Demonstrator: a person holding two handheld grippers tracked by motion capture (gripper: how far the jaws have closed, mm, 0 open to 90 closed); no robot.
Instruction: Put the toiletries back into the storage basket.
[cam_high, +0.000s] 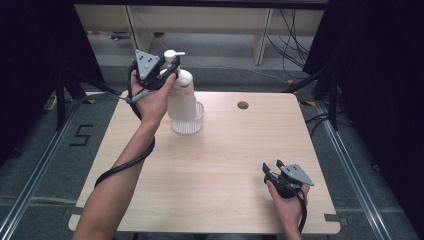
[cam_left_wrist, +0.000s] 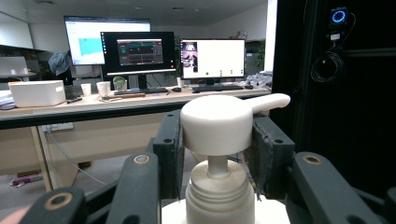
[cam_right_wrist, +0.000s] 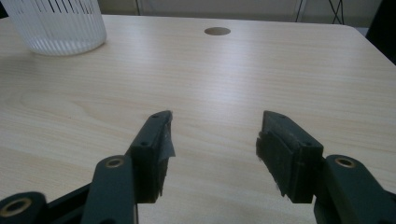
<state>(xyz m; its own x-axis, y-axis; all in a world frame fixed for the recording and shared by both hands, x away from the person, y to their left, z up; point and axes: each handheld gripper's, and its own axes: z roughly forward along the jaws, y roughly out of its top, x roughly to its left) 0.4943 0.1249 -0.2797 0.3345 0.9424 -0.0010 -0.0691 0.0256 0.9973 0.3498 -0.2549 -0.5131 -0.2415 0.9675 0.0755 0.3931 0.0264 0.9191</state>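
A white pump bottle (cam_high: 181, 95) with a red label stands with its lower part inside a clear ribbed cup (cam_high: 188, 123) at the back left of the table. My left gripper (cam_high: 169, 67) is shut on the bottle's pump head (cam_left_wrist: 217, 123), one jaw on each side, with the spout pointing right. Below the head I see the stem and the threaded collar (cam_left_wrist: 219, 191). My right gripper (cam_high: 273, 167) rests low near the front right of the table. In the right gripper view, my right gripper (cam_right_wrist: 215, 140) is open with bare wood between its jaws, and the cup (cam_right_wrist: 60, 28) is far off to the upper left.
The light wooden table (cam_high: 225, 165) has a round cable hole (cam_high: 243, 105) near its back edge, also seen as the hole (cam_right_wrist: 217, 31) ahead of the right gripper. A desk with monitors (cam_left_wrist: 140, 51) stands beyond the table. Black curtains flank both sides.
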